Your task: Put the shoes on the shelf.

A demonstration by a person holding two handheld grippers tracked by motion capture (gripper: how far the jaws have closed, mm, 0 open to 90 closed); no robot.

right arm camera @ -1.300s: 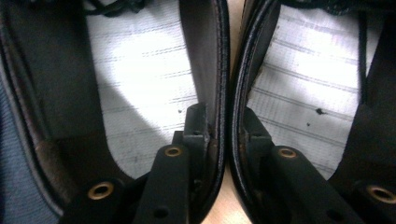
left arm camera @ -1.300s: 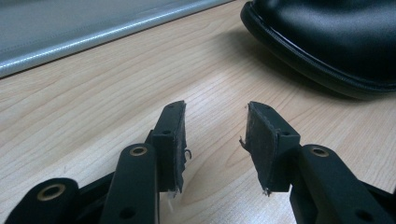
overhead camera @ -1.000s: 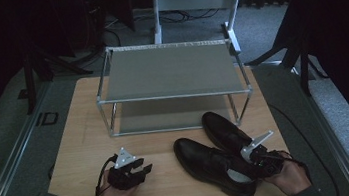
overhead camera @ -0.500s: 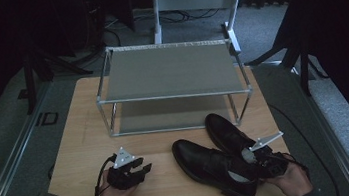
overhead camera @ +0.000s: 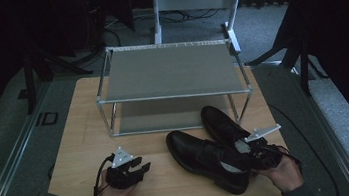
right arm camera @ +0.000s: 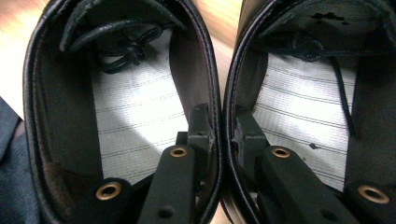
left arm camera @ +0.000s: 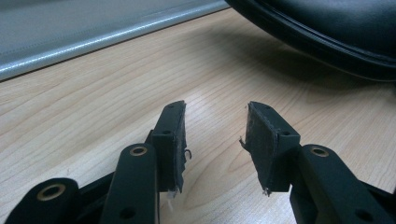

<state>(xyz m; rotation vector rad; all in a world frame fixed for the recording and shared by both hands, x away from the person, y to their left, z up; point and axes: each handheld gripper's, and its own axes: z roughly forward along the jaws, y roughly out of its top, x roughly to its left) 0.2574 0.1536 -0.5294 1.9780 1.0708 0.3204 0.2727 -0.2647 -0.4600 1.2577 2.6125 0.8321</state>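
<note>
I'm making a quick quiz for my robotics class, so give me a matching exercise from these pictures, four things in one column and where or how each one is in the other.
Things:
1. left gripper
2. right gripper
3. pair of black shoes
4. metal rack

States:
A. side by side on the table, in front of the rack
B. stands at the back of the wooden table, both shelves bare
C. jaws open over bare wood
D. one jaw inside each shoe, clamping their inner walls together

Pairs: 1-C, 2-D, 3-A, 4-B

Glossy black leather shoes (overhead camera: 210,159), matt pale wood-grain table (overhead camera: 82,139), brushed grey metal rack (overhead camera: 169,71)
</note>
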